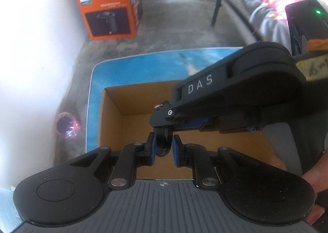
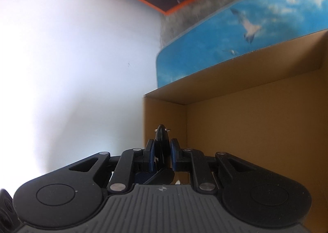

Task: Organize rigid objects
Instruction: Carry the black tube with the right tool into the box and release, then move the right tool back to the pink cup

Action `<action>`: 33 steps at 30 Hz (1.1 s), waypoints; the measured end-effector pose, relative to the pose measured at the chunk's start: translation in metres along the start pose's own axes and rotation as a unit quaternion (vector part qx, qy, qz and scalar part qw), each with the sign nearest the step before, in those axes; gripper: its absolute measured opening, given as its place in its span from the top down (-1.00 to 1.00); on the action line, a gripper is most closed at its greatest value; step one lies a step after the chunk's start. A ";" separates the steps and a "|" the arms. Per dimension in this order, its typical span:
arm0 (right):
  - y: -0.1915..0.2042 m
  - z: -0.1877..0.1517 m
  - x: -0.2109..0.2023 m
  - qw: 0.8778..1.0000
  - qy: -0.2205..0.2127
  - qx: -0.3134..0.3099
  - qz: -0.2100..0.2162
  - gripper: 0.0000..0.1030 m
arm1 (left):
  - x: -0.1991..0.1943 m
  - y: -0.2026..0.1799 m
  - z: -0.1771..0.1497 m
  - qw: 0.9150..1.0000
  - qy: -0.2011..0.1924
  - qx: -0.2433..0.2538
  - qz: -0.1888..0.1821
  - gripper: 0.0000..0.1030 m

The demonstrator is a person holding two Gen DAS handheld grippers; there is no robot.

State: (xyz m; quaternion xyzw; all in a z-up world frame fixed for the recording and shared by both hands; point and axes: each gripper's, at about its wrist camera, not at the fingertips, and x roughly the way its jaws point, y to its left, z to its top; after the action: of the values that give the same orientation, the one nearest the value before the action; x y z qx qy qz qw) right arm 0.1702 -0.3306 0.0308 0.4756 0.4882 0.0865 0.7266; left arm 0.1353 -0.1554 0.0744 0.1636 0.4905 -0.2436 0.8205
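A small black key fob with a metal ring hangs over an open cardboard box. My right gripper reaches in from the right in the left wrist view and is shut on the fob's upper part. My left gripper brackets the fob's lower end, with its blue pads a little apart from it. In the right wrist view the fob is clamped between the right gripper's blue pads, ring forward, above the box.
The box stands on a blue table printed with sky and gulls, also in the right wrist view. An orange carton sits on the floor by the white wall. A pink object lies beside the table. A bench stands right.
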 end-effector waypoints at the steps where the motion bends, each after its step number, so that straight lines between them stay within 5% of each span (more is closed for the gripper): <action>1: -0.007 0.006 0.008 1.000 0.009 0.010 0.004 0.67 | 0.007 0.001 0.003 1.000 0.006 -0.002 0.007 0.70; 13: -0.043 0.039 0.092 0.996 0.061 0.051 0.027 0.66 | 0.062 0.013 0.019 0.994 0.059 -0.015 0.092 0.66; 19: -0.051 0.043 0.112 0.995 0.066 0.062 0.038 0.58 | 0.062 0.021 0.020 0.992 0.064 -0.035 0.100 0.62; 22: -0.050 0.047 0.119 0.995 0.065 0.061 0.040 0.49 | 0.056 0.023 0.018 0.993 0.057 -0.037 0.096 0.58; 25: -0.047 0.045 0.116 0.996 0.059 0.061 0.036 0.07 | 0.046 0.021 0.014 0.994 0.050 -0.038 0.094 0.53; 33: -0.029 0.045 0.085 0.998 0.021 0.039 0.044 -0.06 | 0.014 0.021 0.004 0.995 0.003 -0.054 0.080 0.39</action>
State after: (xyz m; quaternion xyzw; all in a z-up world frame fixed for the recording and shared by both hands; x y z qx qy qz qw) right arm 0.2390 -0.3230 -0.0414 0.5230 0.4847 0.1089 0.6926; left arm 0.1557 -0.1433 0.0650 0.1583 0.4905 -0.1499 0.8437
